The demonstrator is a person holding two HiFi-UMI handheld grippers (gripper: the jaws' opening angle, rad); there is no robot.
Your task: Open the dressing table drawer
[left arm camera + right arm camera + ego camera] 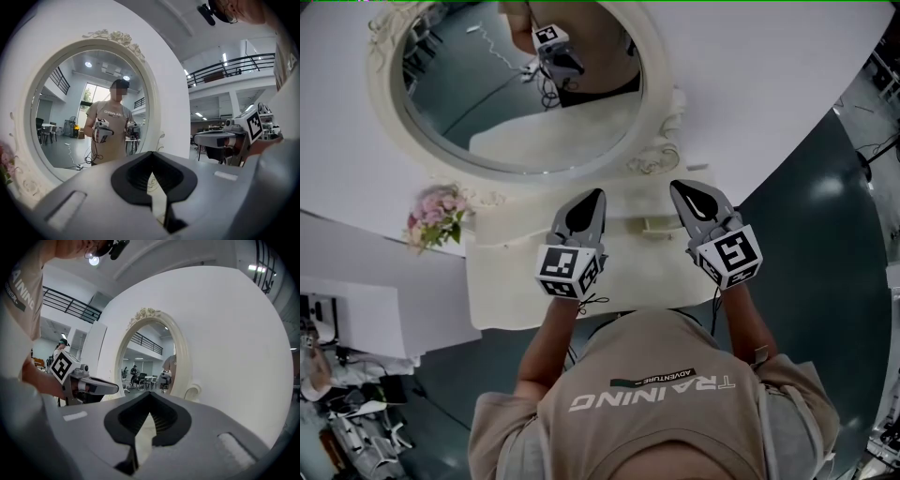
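Cream-white dressing table [506, 281] | carved oval mirror [478, 103] | small handle [661, 226]

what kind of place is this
Probably a large workshop or lab hall, not a home: a railed mezzanine overhead, a polished grey floor, and a cream dressing table with an oval mirror.

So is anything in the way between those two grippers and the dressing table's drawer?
Nothing visible. The left gripper and right gripper hang shut and empty above the dressing table top; the flowers sit off at its left. The drawer front itself is hard to make out.
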